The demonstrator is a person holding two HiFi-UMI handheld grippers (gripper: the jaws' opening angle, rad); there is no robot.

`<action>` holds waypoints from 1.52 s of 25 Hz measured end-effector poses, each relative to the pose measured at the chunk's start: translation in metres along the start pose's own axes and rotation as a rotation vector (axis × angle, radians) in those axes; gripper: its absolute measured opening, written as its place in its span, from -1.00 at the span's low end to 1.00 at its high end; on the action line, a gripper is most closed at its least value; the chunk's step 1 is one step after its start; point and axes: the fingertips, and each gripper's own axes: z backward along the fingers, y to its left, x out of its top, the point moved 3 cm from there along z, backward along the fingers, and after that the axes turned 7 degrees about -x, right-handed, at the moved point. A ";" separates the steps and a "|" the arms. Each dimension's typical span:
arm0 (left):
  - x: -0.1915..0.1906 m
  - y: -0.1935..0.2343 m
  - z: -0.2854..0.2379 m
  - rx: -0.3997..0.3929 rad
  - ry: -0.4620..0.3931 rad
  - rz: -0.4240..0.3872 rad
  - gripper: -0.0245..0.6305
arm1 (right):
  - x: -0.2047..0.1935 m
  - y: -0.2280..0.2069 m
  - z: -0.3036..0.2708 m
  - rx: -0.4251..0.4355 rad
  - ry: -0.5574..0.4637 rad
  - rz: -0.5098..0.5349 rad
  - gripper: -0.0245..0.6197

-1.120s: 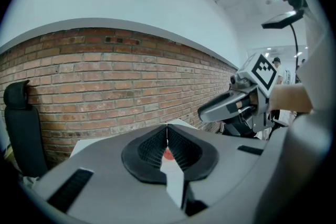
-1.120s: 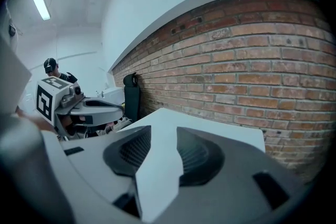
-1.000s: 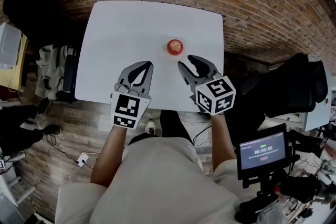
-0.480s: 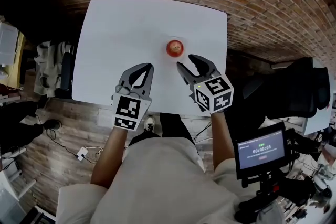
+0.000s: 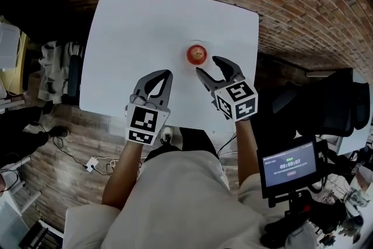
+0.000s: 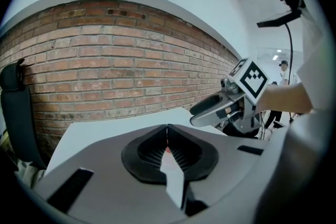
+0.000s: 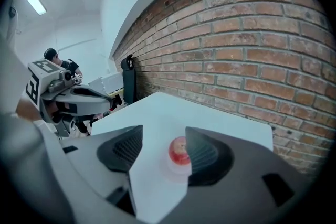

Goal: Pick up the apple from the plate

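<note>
Brick wall behind, white desk (image 5: pixel 134 38) up front; the apple (image 5: pixel 196 54) sits on its little plate (image 7: pixel 176 169) toward the desk's right edge. The right hand-held gripper (image 5: pixel 208 65) is way nearer, with the apple just ahead of its opening, empty jaws. The left hand-held gripper (image 5: pixel 166 74) is closed on nothing.
</note>
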 end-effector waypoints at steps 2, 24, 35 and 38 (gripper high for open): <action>0.000 0.002 -0.003 0.004 0.003 0.004 -0.91 | -0.001 -0.003 -0.007 0.011 0.009 0.006 -0.18; -0.025 0.022 -0.032 0.044 0.059 0.082 -0.91 | -0.031 -0.022 -0.068 0.101 0.164 0.082 0.09; -0.034 0.030 -0.035 0.046 0.070 0.101 -0.91 | -0.041 -0.023 -0.084 0.107 0.221 0.111 0.21; -0.033 0.028 -0.037 0.042 0.071 0.099 -0.91 | -0.044 -0.026 -0.086 0.102 0.220 0.105 0.22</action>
